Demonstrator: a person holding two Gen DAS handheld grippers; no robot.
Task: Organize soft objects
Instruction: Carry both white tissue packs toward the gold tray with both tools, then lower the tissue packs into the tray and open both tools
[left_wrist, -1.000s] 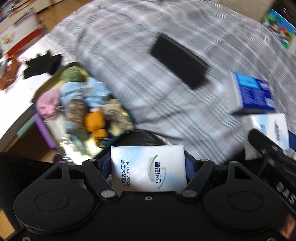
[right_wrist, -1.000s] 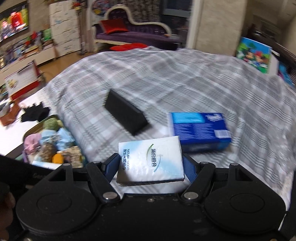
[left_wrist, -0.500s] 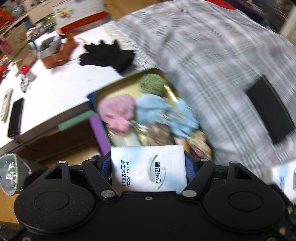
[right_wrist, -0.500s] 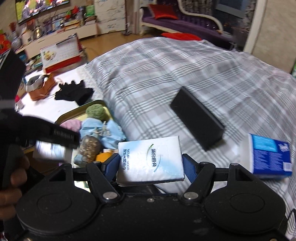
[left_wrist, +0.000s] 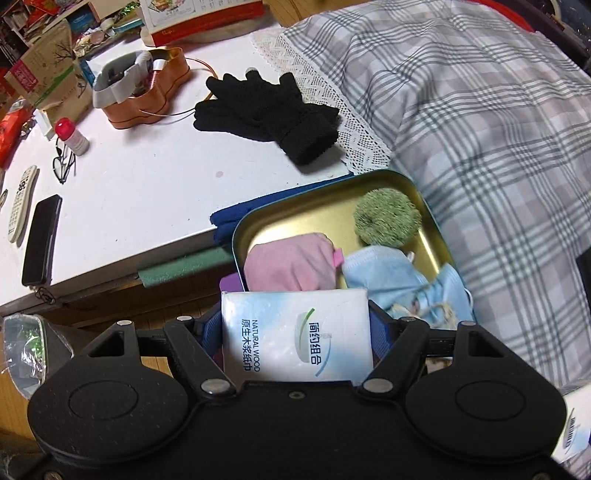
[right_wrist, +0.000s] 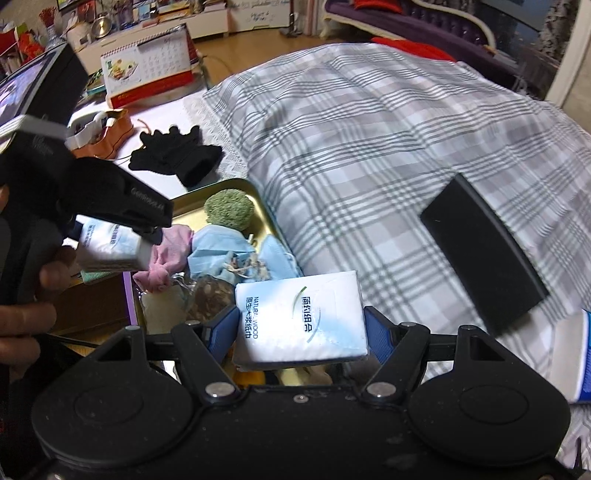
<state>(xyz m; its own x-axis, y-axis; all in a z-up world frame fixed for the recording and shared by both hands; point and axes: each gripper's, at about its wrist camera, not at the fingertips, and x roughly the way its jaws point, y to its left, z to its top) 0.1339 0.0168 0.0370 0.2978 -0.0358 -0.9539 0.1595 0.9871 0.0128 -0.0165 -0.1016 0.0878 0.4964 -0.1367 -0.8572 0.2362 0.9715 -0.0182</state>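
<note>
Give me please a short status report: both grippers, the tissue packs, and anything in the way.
Left gripper shut on tissue pack. Right gripper shut on second tissue pack. Both over gold tin. Tin already crowded: pink cloth, blue masks, green ball.

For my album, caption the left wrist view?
Tissue pack held over a tin tray of soft things beside the bed.

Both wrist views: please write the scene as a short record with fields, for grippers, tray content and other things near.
left gripper: shut on a tissue pack, above the tray's near end
right gripper: shut on a second tissue pack
tray: gold metal, open
tray content: green ball, pink cloth, blue masks
table: black gloves
bed: black box
</note>
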